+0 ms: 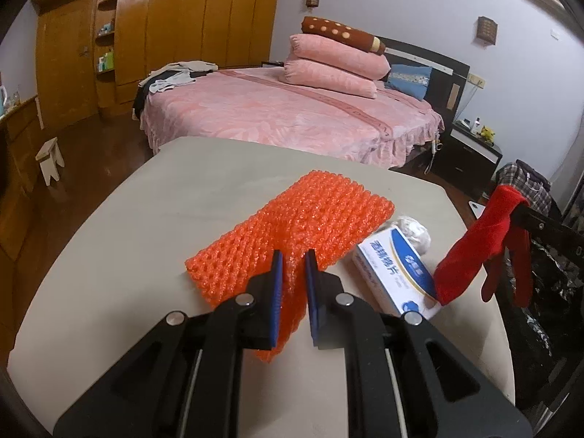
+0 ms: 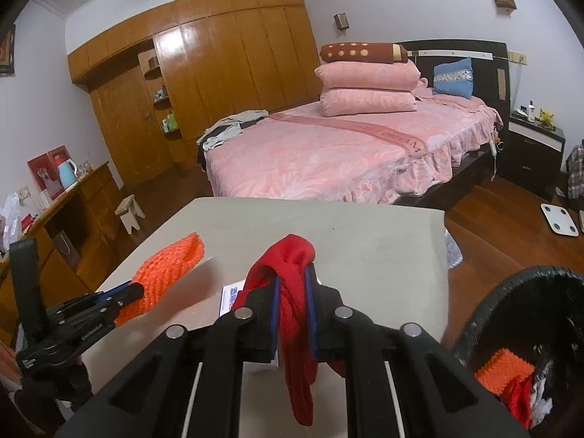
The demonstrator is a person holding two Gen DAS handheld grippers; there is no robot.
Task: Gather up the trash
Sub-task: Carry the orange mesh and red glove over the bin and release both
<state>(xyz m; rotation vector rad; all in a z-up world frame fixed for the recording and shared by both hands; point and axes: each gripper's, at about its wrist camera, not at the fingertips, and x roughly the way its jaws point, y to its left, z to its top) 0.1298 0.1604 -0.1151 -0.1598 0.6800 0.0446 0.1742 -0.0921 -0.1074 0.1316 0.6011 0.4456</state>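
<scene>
Right gripper (image 2: 292, 314) clamped on a red cloth (image 2: 297, 328), which hangs clear of the table (image 2: 365, 241), between the box (image 1: 398, 273) and the bin (image 2: 511, 328) at the table's right edge. Left gripper (image 1: 293, 288) nearly closed, pinching the near end of the orange foam net (image 1: 310, 219) that lies on the table left of the box. Progress, judged: bin already holds orange and red scraps; cloth and net are in hand, not yet binned; box and a white wad (image 1: 414, 231) behind it remain untouched.

surface: beige table (image 1: 204, 197) | on it: orange foam net (image 1: 292, 226), white-blue box (image 1: 398, 273), crumpled tissue (image 1: 414, 230)
</scene>
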